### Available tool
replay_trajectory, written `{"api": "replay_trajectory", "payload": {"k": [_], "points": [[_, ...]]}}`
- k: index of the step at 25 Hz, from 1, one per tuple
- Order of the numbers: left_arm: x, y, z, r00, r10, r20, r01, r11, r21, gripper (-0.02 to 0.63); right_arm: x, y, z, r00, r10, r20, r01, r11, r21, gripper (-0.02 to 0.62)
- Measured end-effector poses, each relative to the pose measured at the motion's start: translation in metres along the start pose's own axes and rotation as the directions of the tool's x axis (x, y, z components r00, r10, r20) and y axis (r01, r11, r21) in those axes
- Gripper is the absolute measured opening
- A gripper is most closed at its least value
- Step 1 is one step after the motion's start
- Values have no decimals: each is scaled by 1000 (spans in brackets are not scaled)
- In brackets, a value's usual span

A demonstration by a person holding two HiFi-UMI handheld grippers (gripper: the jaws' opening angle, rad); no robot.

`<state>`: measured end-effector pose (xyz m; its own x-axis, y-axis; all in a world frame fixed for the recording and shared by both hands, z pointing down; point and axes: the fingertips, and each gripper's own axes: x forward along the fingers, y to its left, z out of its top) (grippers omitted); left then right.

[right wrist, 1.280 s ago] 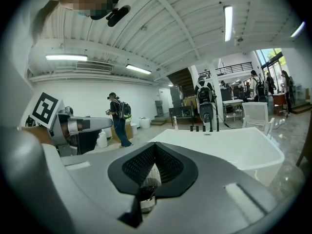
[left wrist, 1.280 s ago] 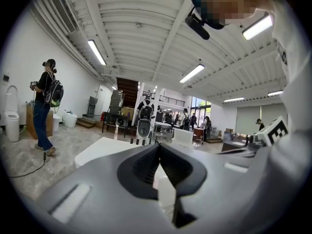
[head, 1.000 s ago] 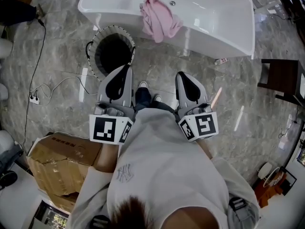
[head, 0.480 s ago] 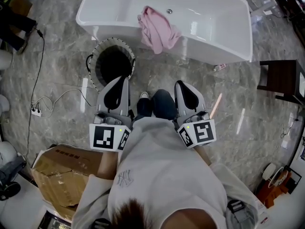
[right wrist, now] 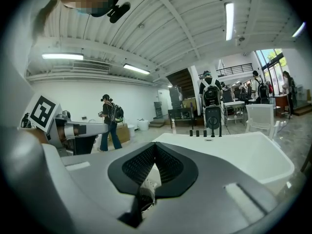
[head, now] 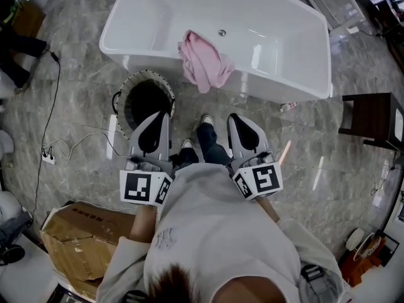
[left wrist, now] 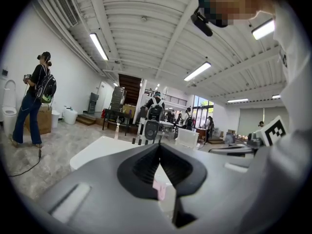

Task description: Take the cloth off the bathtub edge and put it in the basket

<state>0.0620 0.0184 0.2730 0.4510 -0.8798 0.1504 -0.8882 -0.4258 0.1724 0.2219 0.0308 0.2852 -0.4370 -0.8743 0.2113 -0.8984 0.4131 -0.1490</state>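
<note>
A pink cloth [head: 203, 60] hangs crumpled over the near edge of the white bathtub [head: 151, 17]. Left of it on the floor stands a round dark basket [head: 145, 100] with a white rim. Both grippers are held low in front of the person's body and point toward the tub, well short of the cloth. My left gripper [head: 164, 115] reaches over the basket's near rim; it is shut and empty. My right gripper [head: 234, 116] is shut too, with nothing held. In the left gripper view a sliver of the pink cloth [left wrist: 159, 189] shows through the gap behind the joined jaws.
A cardboard box [head: 79, 235] sits at the lower left. A dark wooden stool [head: 372, 115] stands at the right. A power strip with cables [head: 47, 158] lies on the marble floor at the left, and a small object [head: 289, 106] lies by the tub's base. A person [left wrist: 31, 101] stands far off.
The person has stepped toward the tub. The tub, cloth and basket sit lower in the head view, and the left gripper now overlaps the basket's rim. Both grippers stay shut.
</note>
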Motion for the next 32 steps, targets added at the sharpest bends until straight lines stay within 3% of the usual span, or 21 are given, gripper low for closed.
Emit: {"api": "replay_trajectory", "payload": {"k": [14, 23, 32], "points": [[83, -14, 28, 993, 96, 75, -97, 995, 5, 48, 49, -94, 27, 998, 56, 30, -56, 998, -7, -2], [96, -13, 29, 987, 138, 80, -138, 990, 1, 48, 62, -118, 25, 998, 61, 17, -62, 998, 12, -2], [107, 1, 34, 988, 131, 79, -131, 991, 2, 48, 79, -113, 26, 997, 73, 9, -73, 997, 13, -2]]}}
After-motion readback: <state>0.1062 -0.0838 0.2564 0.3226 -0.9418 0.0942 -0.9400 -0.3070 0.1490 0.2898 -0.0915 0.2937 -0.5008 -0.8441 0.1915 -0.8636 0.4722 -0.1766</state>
